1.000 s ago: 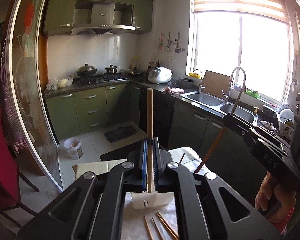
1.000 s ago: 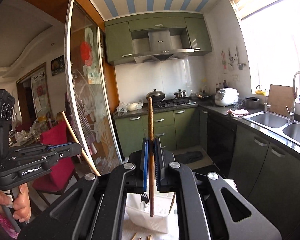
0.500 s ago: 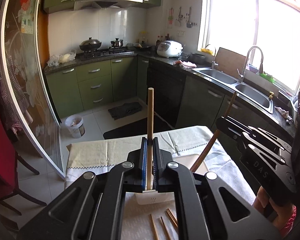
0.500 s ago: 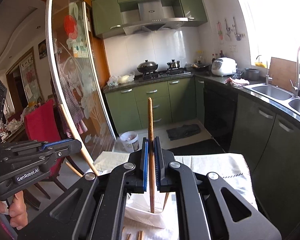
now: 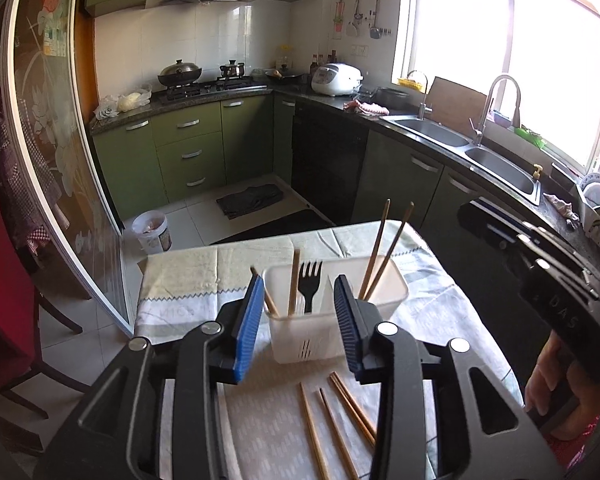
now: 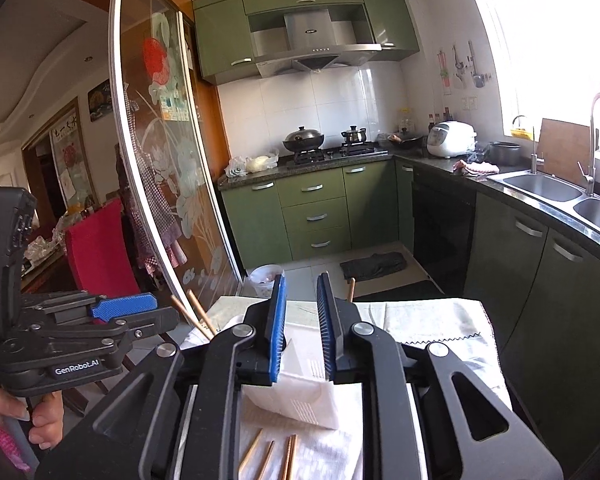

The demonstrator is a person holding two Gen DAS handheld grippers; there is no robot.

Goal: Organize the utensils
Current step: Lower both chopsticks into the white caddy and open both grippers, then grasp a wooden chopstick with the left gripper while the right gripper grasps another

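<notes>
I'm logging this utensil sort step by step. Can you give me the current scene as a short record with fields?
setting: kitchen, table with a pale tablecloth
holder: white plastic utensil holder on the cloth
in holder: black plastic fork and several wooden chopsticks, standing
loose: four wooden chopsticks on the cloth in front of the holder
left gripper: jaws opening, nothing between the pads
right gripper: jaws opening, nothing gripped

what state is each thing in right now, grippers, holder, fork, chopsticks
left gripper: jaws opening, nothing between pads
right gripper: jaws opening, empty
utensil holder: upright on table
fork: standing in holder, tines up
chopsticks in holder: leaning
loose chopsticks: flat on cloth
</notes>
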